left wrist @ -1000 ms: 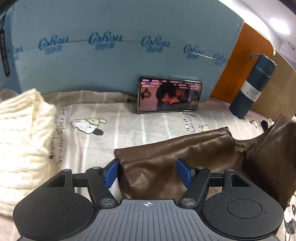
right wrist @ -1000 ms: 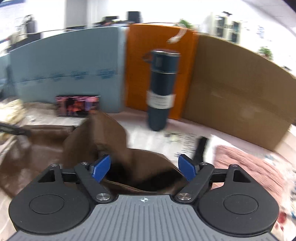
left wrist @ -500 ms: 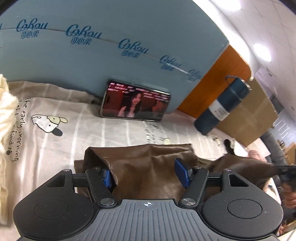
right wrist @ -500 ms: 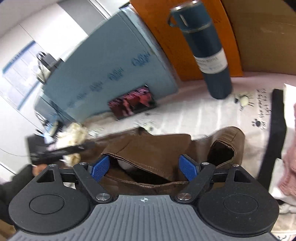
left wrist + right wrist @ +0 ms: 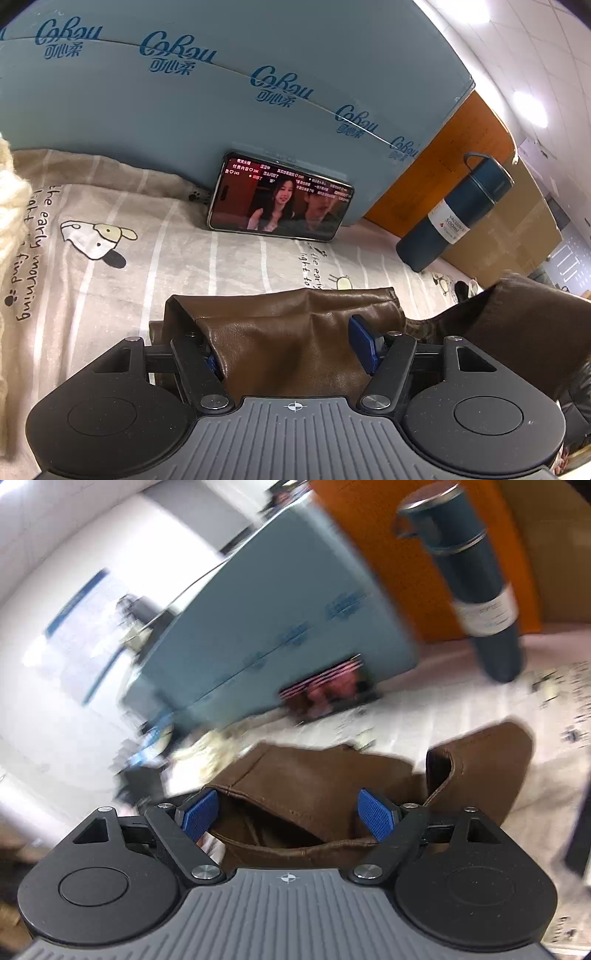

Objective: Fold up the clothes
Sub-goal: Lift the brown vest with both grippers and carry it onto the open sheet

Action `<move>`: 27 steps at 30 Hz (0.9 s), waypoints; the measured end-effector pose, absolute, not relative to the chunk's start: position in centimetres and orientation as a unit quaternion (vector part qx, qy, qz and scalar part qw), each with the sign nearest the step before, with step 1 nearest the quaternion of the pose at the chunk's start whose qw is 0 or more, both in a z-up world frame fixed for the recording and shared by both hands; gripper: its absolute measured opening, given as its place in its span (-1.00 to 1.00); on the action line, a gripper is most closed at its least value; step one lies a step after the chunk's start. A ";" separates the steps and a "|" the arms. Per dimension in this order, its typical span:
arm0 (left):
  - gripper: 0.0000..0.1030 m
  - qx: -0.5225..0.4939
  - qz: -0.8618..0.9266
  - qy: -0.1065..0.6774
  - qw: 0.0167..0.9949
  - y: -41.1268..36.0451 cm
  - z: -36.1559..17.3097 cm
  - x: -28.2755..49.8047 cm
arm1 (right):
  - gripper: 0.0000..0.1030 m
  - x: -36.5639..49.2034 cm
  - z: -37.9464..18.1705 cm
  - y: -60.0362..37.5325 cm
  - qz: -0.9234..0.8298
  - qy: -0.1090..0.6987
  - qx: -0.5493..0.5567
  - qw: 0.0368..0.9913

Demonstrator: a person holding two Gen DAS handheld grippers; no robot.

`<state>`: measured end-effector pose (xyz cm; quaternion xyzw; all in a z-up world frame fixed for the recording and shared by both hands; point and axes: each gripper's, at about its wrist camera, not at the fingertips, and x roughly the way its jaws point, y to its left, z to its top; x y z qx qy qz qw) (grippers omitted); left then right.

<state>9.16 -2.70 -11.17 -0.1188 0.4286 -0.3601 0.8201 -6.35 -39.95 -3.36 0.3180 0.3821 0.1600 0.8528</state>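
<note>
You are only beginning the fold: your left gripper (image 5: pixel 291 345) and right gripper (image 5: pixel 290 814) are both gaping around the rumpled brown garment (image 5: pixel 295 332) lying unfolded on the bedsheet (image 5: pixel 147 258).

Right tongs (image 5: pixel 290 818) wide apart w/ brown garment (image 5: pixel 314 794) between.

Browns, blues and cream

The garment (image 5: pixel 295 343) was plain brown; the sheet (image 5: pixel 110 266) beige with white stripes and cartoon dogs; the panel (image 5: pixel 221 103) pale blue with darker logos; the flask (image 5: pixel 458 218) navy, upper right.
</note>
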 end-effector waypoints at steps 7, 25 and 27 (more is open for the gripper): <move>0.25 -0.130 -0.363 0.426 0.818 -2.7 -11.1 9.0 | 0.72 -6.0 -1.2 -41.2 0.068 0.339 0.259 0.902; -0.83 -0.082 -0.357 0.391 0.844 -4.0 -9.7 8.2 | -0.72 -5.9 -6.4 -42.3 0.050 0.483 0.176 0.856; -0.86 -0.085 -0.363 0.376 0.848 -3.8 -8.9 7.6 | -0.83 -7.1 -6.0 -42.5 0.035 0.474 0.159 0.865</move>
